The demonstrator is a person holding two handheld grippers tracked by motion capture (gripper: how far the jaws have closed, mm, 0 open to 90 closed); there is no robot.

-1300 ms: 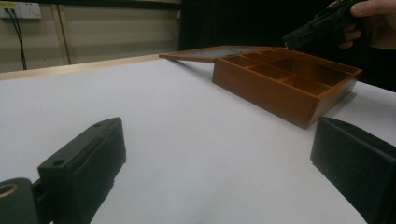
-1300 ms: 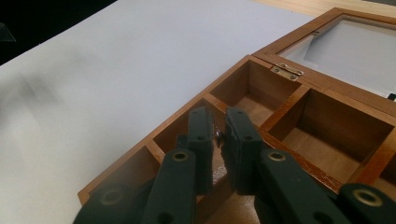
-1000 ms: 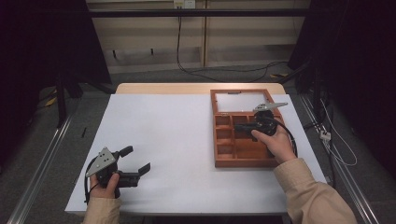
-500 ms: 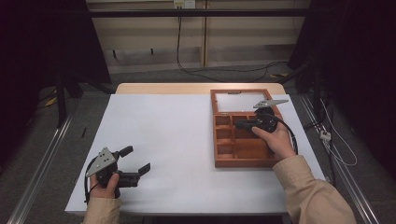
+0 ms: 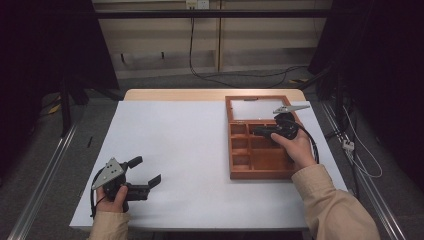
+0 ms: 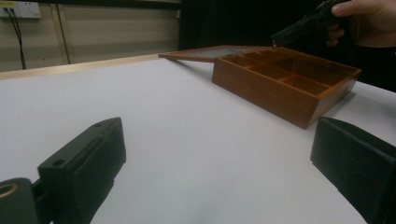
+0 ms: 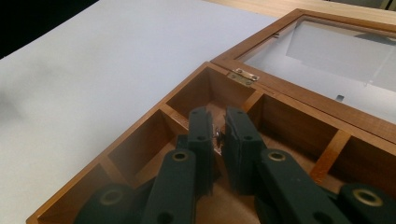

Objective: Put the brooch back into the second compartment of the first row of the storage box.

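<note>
Clamped between the closed fingers of the right gripper (image 7: 218, 135) is a tiny metallic object (image 7: 218, 134), too small to identify, held over the wooden compartment box (image 5: 260, 155) near its hinged corner. That box, its glass lid (image 5: 255, 108) laid open flat, sits at about three o'clock on the white counter (image 5: 190, 150). At seven o'clock, the left gripper (image 5: 149, 176) rests with fingers spread wide, holding nothing.

Reddish-brown wooden box (image 5: 260, 160) with a small brass hinge (image 7: 241, 75) – sits on a plain white table cover (image 5: 185, 145), pale wood table edge (image 5: 175, 94) behind. Both grippers black, sleeves (image 5: 335, 210) beige – no patterns.
</note>
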